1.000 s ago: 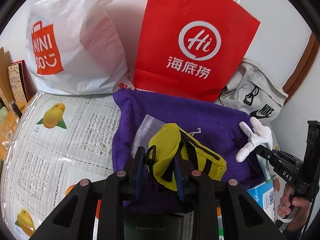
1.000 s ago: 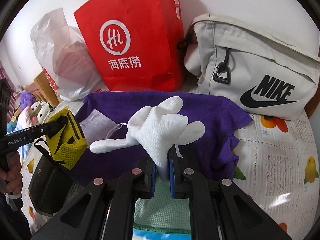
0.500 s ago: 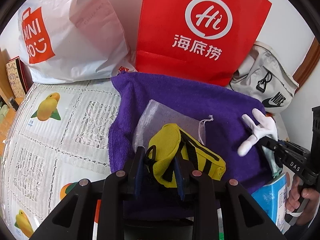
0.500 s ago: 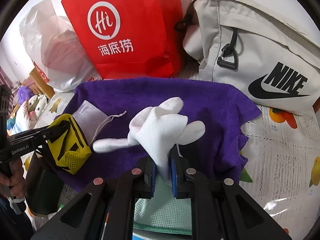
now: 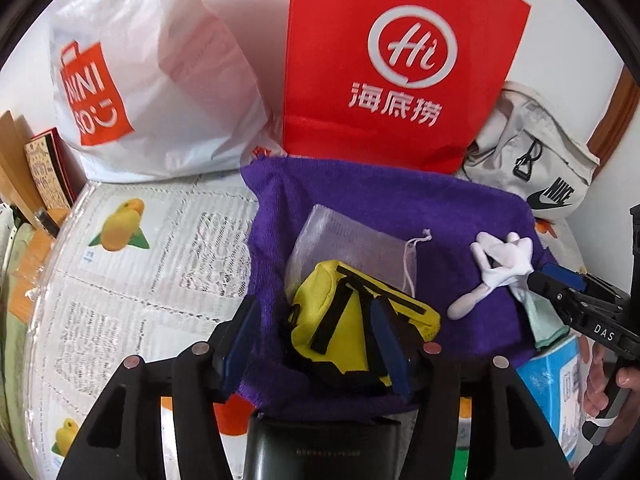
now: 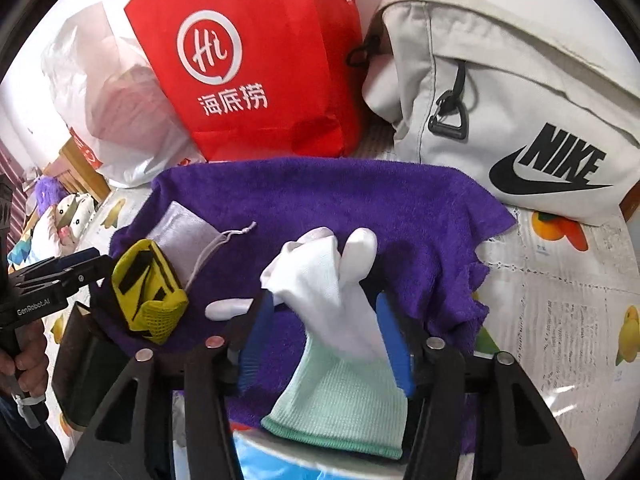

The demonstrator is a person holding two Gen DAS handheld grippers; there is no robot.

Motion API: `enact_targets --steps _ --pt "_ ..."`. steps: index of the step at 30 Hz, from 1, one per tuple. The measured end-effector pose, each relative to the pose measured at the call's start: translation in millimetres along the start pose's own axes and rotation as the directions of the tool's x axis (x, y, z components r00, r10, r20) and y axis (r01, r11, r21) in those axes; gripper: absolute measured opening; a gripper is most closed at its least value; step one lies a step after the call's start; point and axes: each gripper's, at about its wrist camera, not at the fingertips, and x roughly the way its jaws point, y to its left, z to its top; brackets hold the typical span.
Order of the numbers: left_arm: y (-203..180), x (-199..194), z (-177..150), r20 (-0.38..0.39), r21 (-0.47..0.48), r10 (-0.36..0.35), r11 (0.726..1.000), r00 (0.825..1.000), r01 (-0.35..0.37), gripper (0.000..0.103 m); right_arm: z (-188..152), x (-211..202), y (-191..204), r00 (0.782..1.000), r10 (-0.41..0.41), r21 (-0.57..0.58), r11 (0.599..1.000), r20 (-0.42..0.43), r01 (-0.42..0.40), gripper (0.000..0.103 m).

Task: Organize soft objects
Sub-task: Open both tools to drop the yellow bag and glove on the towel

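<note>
The right gripper (image 6: 324, 336) stands spread wide around the white knit glove with mint cuff (image 6: 332, 300), which lies on the purple towel (image 6: 360, 200), fingers toward 12 o'clock — the left gripper (image 5: 316, 332), equally agape, straddles the yellow mesh pouch (image 5: 344, 320) at 9 o'clock.

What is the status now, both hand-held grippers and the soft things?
Left hand-held gripper open around yellow pouch. Right hand-held gripper open, white glove lying between fingers. Both on purple towel. Nothing in the way.
</note>
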Motion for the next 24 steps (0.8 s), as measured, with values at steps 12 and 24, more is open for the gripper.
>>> enact_targets --steps 12,24 --pt "13 -63 -29 0.094 -0.04 -0.016 0.999 0.995 0.02 0.056 -28 -67 20 0.996 -0.002 0.027 1.0 0.094 -0.001 0.067" --pt "3 -120 -95 0.078 0.015 -0.062 0.998 0.995 0.061 0.056 -113 -129 62 0.993 0.046 -0.033 0.999 0.106 -0.043 0.067"
